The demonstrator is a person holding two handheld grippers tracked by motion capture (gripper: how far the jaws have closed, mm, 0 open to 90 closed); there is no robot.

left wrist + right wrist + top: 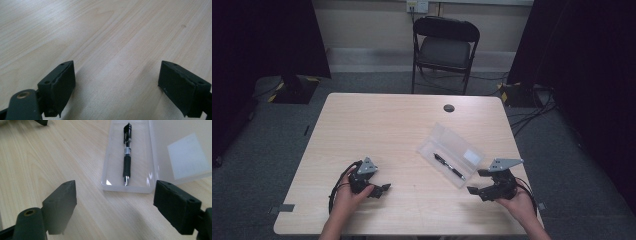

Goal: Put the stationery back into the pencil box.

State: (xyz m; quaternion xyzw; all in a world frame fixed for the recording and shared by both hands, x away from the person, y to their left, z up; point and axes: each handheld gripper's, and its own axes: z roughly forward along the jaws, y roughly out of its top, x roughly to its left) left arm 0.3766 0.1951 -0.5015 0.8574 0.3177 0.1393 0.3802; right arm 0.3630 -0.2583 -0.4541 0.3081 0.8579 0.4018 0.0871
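both grippers sit at the near edge of the table, each in a hand. right gripper near right, jaws spread wide, nothing between them, pointing left toward the table centre. left gripper near left, jaws also spread and empty, low over bare wood in its own view.

black pen lies inside an open clear plastic case, right of table centre, just beyond the right gripper. in the right gripper view the pen runs lengthwise along the tray, metal tip at the near end wall, clip end far. the case's lid stands open on the right side, with a white label on it. neither gripper touches the case.

farther out: small dark round grommet near the table's far edge, black folding chair behind the table by the wall, cables on the grey floor far right.
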